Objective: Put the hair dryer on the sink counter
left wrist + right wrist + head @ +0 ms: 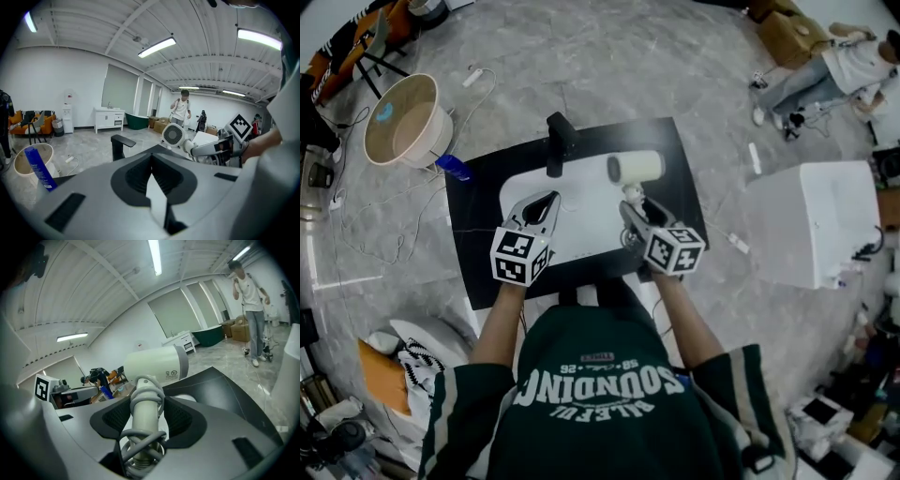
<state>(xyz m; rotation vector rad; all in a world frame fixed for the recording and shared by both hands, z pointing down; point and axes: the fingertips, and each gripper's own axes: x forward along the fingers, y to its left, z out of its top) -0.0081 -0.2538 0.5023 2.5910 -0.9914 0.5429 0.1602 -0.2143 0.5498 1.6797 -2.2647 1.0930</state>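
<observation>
The white hair dryer hangs over the far right part of the white sink basin, its barrel pointing left-right. My right gripper is shut on the dryer's handle, which has the grey cord wound round it; the barrel stands above the jaws. The black sink counter surrounds the basin, with a black faucet at its far edge. My left gripper hovers over the basin's left side, tips together and holding nothing. In the left gripper view the dryer's rear grille shows to the right.
A round beige bin and a blue bottle stand left of the counter. Cables trail on the grey floor. A white box sits to the right. A person is at the far right.
</observation>
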